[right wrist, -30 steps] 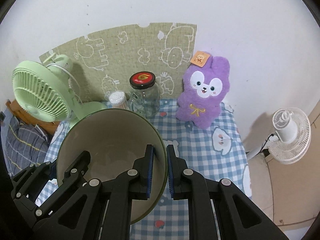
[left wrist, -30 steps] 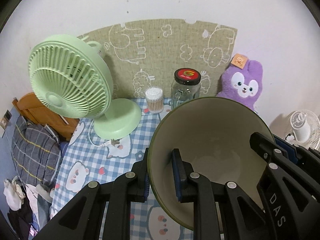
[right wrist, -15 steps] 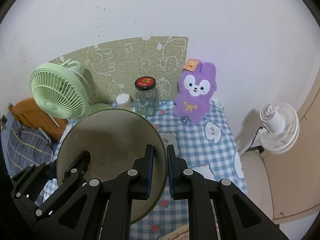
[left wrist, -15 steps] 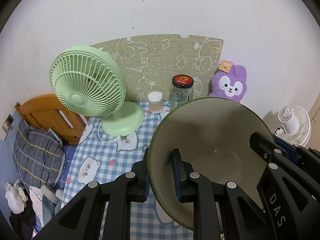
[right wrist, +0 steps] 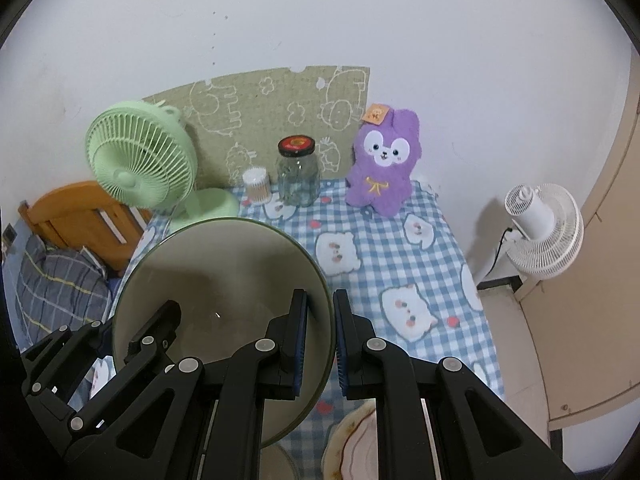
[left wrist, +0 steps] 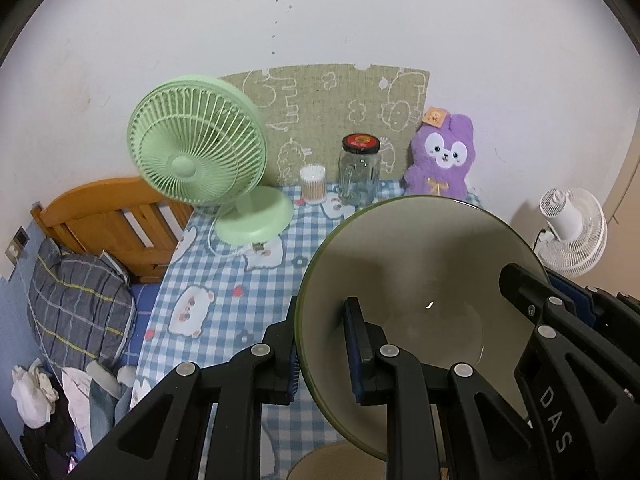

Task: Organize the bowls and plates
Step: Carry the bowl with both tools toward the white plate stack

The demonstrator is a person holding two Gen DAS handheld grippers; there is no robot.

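A large bowl [left wrist: 420, 264], beige inside with a dark green rim, hangs tilted above the checked tablecloth [left wrist: 224, 292]. My left gripper [left wrist: 322, 320] is shut on its left rim, one blue pad inside and one outside. My right gripper [right wrist: 320, 308] is shut on the opposite rim of the same bowl [right wrist: 208, 264]. Each view shows the other gripper at the far side of the bowl. Below the right gripper lies a patterned plate [right wrist: 356, 440], partly hidden, beside the edge of a pale round dish [right wrist: 280, 462].
At the back of the table stand a green fan [left wrist: 196, 144], a cotton-swab tub [left wrist: 313, 184], a red-lidded glass jar [left wrist: 359, 172] and a purple plush [left wrist: 440, 160]. A white fan [right wrist: 544, 232] stands on the floor at right; a wooden headboard [left wrist: 116, 216] and a pillow lie left.
Both grippers have drawn back from the wall with the bowl and risen a little. The fan, jar and plush look smaller and farther; dishes have come into view at the bottom.
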